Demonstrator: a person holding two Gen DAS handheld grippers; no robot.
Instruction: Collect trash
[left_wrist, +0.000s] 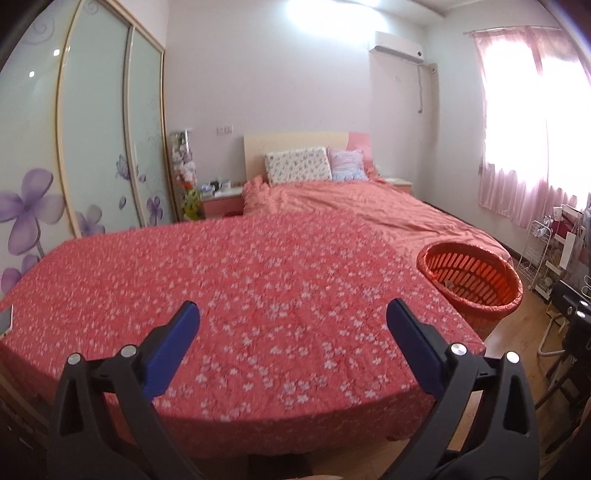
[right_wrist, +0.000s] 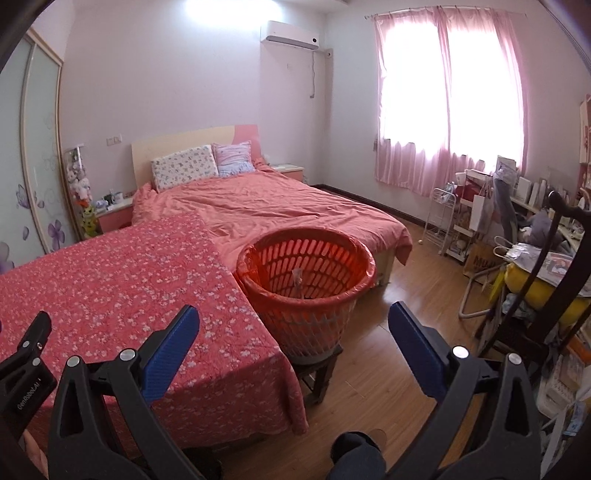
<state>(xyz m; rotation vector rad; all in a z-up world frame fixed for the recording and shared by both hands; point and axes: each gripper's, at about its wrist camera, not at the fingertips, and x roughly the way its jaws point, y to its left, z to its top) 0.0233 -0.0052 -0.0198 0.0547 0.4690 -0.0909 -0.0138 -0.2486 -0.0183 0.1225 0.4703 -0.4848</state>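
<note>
The basket (right_wrist: 306, 291) stands on a small dark stool (right_wrist: 319, 369) on the wood floor (right_wrist: 402, 291), touching the corner of the floral cover (right_wrist: 122, 288) and just beside the bed (right_wrist: 280, 206). It is orange, slotted, and lined with a red bag folded over its rim. Inside, in the right wrist view, a small pale scrap (right_wrist: 298, 278) lies against the far wall; what it is cannot be made out. In the left wrist view the basket (left_wrist: 476, 280) sits at the right edge of the cover (left_wrist: 229, 295), its base cut off behind the cloth, with only a dim speck on its bottom.

The left gripper (left_wrist: 293, 314) hangs over the floral cover with its blue fingers spread wide and nothing between them. The right gripper (right_wrist: 293, 319) is likewise released and empty, its gap framing the basket's near wall. At the lower left of the right wrist view, part of the left gripper's black body (right_wrist: 26, 365) shows, cropped by the frame.

A flat pale object (left_wrist: 5, 319) at the cover's left edge is mostly cut off. The clutter (right_wrist: 517, 236) beneath the curtains (right_wrist: 450, 103) is too jumbled to sort.
</note>
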